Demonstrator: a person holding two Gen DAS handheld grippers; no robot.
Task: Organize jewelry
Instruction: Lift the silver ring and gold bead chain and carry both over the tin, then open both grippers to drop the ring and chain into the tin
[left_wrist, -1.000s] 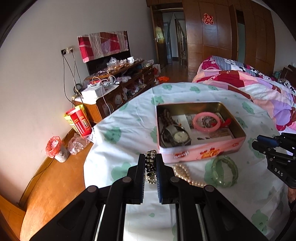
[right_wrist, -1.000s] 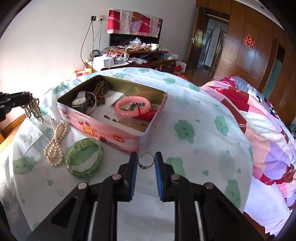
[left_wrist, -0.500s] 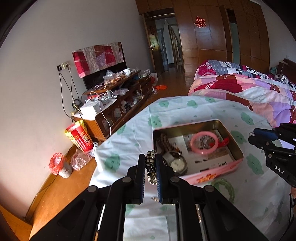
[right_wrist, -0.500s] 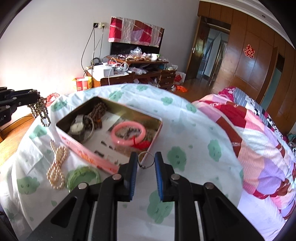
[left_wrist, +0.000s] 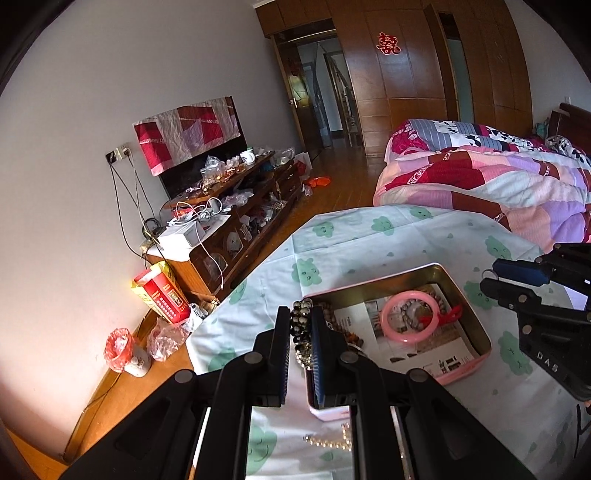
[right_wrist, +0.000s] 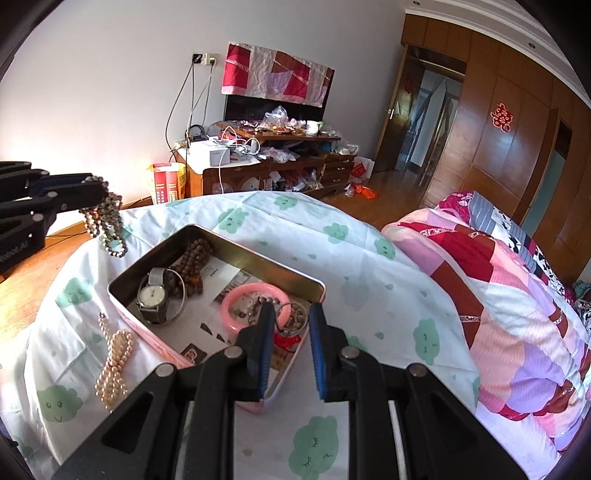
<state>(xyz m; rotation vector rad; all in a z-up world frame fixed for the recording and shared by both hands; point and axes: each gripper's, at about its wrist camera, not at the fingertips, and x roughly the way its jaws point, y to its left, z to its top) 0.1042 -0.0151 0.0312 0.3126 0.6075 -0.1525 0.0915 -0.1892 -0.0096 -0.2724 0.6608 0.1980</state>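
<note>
The left gripper (left_wrist: 300, 334) clenches a dark bead bracelet (left_wrist: 302, 332). The right gripper (right_wrist: 290, 343), jaws parted, is released; a small ring (right_wrist: 289, 314) sits between them above the tin (right_wrist: 218, 243).

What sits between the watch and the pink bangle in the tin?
Right wrist view: between watch and pink bangle only the printed paper lining shows; brown beads lie further back.
</note>
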